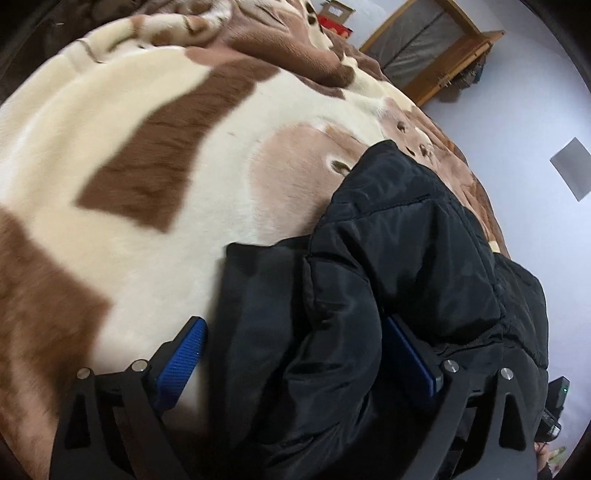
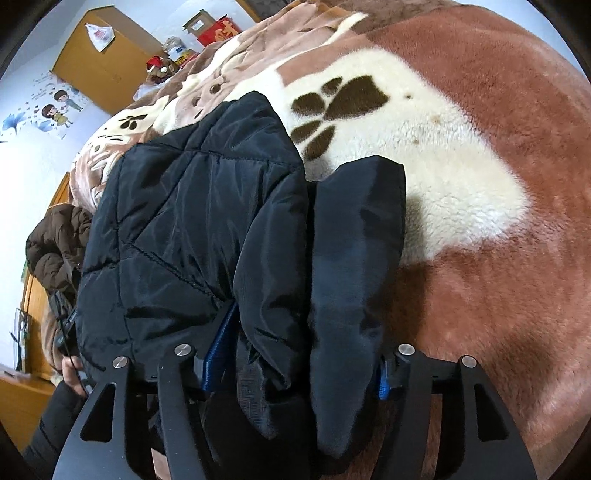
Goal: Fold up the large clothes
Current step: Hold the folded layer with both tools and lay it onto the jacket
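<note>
Both tools angled down: left tool (image 1: pixel 301 354) jaws wide apart; right tool (image 2: pixel 295 365) prob. parted too.

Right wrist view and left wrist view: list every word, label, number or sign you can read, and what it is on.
Red box: one large gold Chinese character, too blurred to read.
White plastic bag on the wooden cabinet: red print, too small to read.
Cartoon wall sticker: small writing, illegible.
Black jacket: no label shows.
Left wrist view: nothing readable.
</note>
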Available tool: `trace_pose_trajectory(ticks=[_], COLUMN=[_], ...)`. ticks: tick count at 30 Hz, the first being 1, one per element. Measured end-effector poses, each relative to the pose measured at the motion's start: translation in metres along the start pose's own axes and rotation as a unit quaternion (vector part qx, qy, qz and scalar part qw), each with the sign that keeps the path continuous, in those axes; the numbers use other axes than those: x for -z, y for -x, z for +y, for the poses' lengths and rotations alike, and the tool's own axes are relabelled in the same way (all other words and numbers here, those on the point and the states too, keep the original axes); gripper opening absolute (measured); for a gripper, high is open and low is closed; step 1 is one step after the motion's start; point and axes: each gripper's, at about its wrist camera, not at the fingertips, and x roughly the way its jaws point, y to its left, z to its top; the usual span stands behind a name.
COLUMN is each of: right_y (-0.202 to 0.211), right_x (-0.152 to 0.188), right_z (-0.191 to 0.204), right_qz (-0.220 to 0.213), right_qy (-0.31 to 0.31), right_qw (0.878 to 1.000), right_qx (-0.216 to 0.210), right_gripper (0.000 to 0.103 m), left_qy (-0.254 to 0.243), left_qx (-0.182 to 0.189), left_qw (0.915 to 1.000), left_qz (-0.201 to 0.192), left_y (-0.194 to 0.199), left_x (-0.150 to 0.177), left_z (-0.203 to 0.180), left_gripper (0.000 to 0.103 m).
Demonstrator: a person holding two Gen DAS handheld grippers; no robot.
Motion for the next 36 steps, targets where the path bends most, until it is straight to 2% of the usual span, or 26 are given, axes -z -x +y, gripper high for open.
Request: trace_pose_trajectory(ticks=[3, 6, 7, 9, 11, 14, 17, 24, 29, 36], right_y=[-0.005, -0.007, -0.008, -0.008, -0.004, 0.004, 0.018, 0.053, 0.06, 0.04], right_x=[0.0, 0.002, 0.002, 0.002, 0.001, -0.003, -0.007, -0.024, -0.048, -0.09], right_z=[0.002, 0.004, 0.005, 0.008, 0.014, 0.022, 0.028, 0.056, 0.089, 0.148], right_qz=[0.0, -0.001, -0.003, -0.005, -0.006, -0.01, -0.021, -0.059, -0.083, -0.105], right_qy=[0.002, 0.009, 0.011, 0.018, 0.029, 0.041, 0.049, 0.071, 0.092, 0.129], right_qw=[1.0, 1.0, 1.0, 1.0, 0.999, 0.999, 0.998, 0.996, 0.992, 0.984], right_qx=[0.004, 0.007, 0.008, 0.011, 0.017, 0.027, 0.026, 0.001, -0.024, -0.057], right_gripper=[0.064, 0.062, 0.06, 0.05, 0.042, 0.033, 0.029, 0.027, 0.027, 0.027], left_qy=[-0.003, -0.001, -0.004, -0.01, -0.013, -0.028, -0.031, -0.057, -0.059, -0.065], left_qx=[0.008, 0.029, 0.03, 0.032, 0.031, 0.014, 0.014, 0.028, 0.026, 0.003], left_qw=[0.9999, 0.9995, 0.9995, 0.9994, 0.9994, 0.9995, 0.9992, 0.9952, 0.9917, 0.986], left_qz=[0.014, 0.015, 0.013, 0.009, 0.005, -0.006, -0.023, -0.074, -0.111, -0.154], left_y=[-0.008, -0.005, -0.004, -0.001, 0.007, 0.025, 0.048, 0.103, 0.136, 0.167], left_x=[-0.003, 0.002, 0.004, 0.006, 0.007, 0.007, 0.006, -0.015, -0.048, -0.107], left_z=[-0.003, 0.0, -0.001, -0.005, -0.01, -0.018, -0.027, -0.057, -0.061, -0.047], left_gripper=[0.097, 0.086, 0.078, 0.064, 0.043, 0.03, 0.026, 0.025, 0.025, 0.026])
